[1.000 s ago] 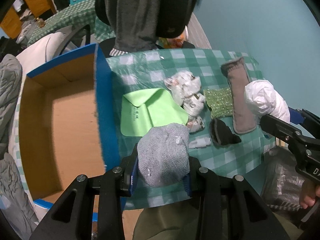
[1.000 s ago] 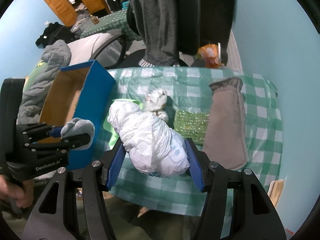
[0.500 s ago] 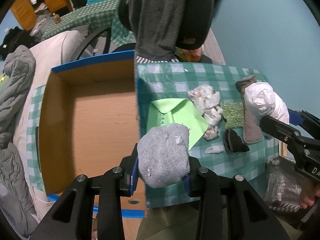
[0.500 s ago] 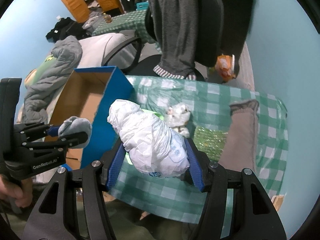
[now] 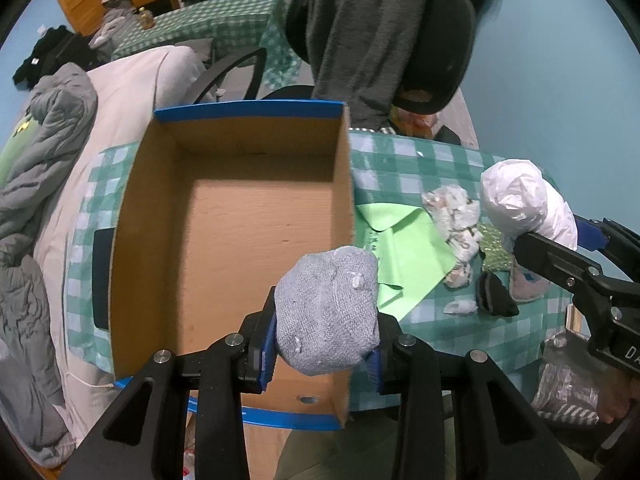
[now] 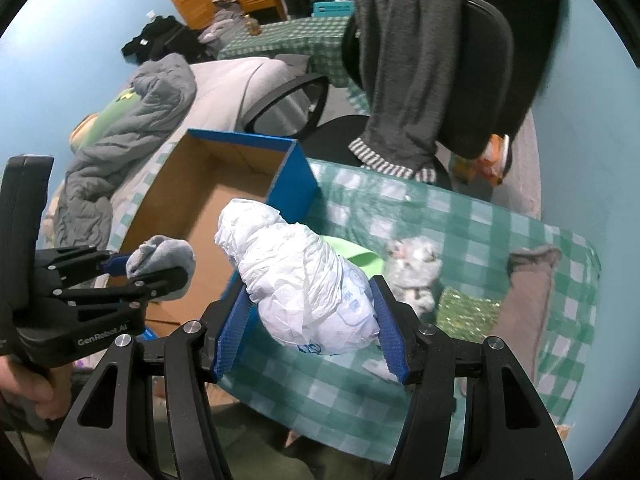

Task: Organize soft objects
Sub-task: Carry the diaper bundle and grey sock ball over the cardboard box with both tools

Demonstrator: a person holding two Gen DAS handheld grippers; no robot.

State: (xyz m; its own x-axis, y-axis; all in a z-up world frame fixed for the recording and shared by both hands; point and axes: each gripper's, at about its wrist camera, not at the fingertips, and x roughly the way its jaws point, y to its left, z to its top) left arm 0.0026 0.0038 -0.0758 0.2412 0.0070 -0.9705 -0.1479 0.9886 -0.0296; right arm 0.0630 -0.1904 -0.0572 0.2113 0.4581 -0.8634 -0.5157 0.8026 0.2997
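The left tool (image 5: 326,338) clenches a gray sock ball (image 5: 329,312) over the cardboard box (image 5: 240,232), near its 5 o'clock corner. The right tool (image 6: 308,332) grips a crumpled white plastic bag (image 6: 304,280) above the table (image 6: 480,216), at the box's 3 o'clock. Both are light and squashy; mid-bundle holds suit them. The left tool's body reads "GenRobot.AI"; the bag's blue print is probably unreadable.

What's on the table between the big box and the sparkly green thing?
In the left wrist view, a light green cloth lies right beside the cardboard box, then a crumpled patterned cloth, then the sparkly green pad.
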